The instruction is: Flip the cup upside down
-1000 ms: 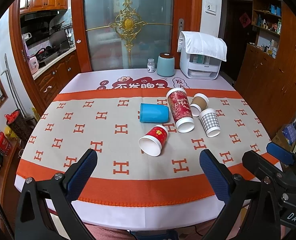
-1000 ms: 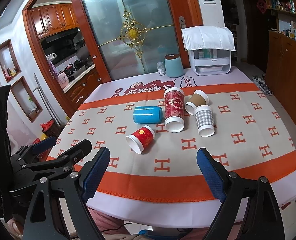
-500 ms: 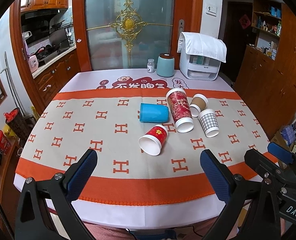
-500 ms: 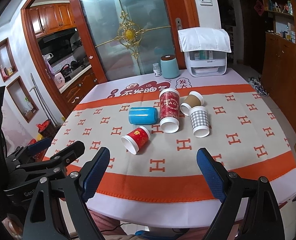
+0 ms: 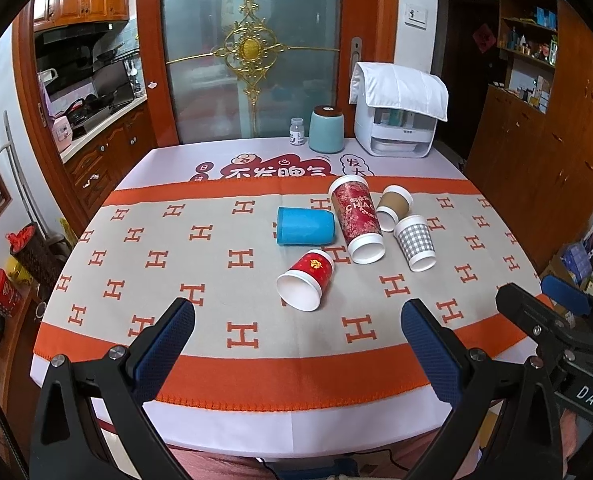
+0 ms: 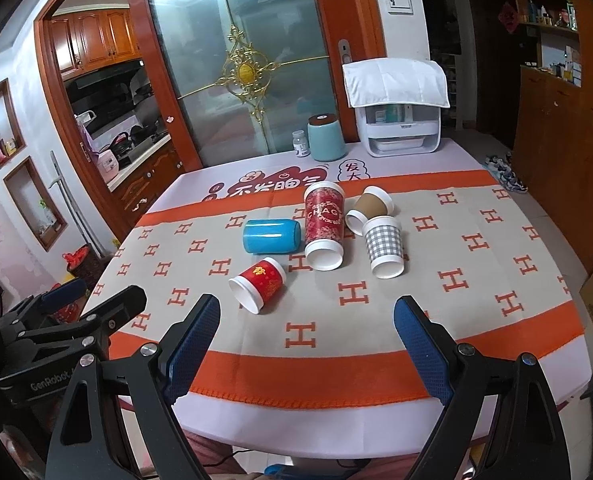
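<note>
Several cups lie on their sides on the table: a small red cup (image 5: 307, 279) (image 6: 258, 283) nearest me, a blue cup (image 5: 305, 226) (image 6: 271, 235), a tall red patterned cup (image 5: 358, 217) (image 6: 324, 224), a brown cup (image 5: 393, 207) (image 6: 370, 208) and a grey checked cup (image 5: 415, 242) (image 6: 384, 246). My left gripper (image 5: 298, 338) is open and empty above the table's near edge. My right gripper (image 6: 306, 334) is open and empty, also at the near edge. Each gripper shows at the side of the other's view.
The table has an orange and beige cloth (image 5: 200, 256). At its far end stand a teal canister (image 5: 326, 129), a small white bottle (image 5: 297, 131) and a white appliance under a cloth (image 5: 396, 110). Wooden cabinets (image 5: 536, 160) line the right.
Both views have shifted slightly; the cups sit a little further left in the right wrist view. No cup has moved and both grippers stay open.
</note>
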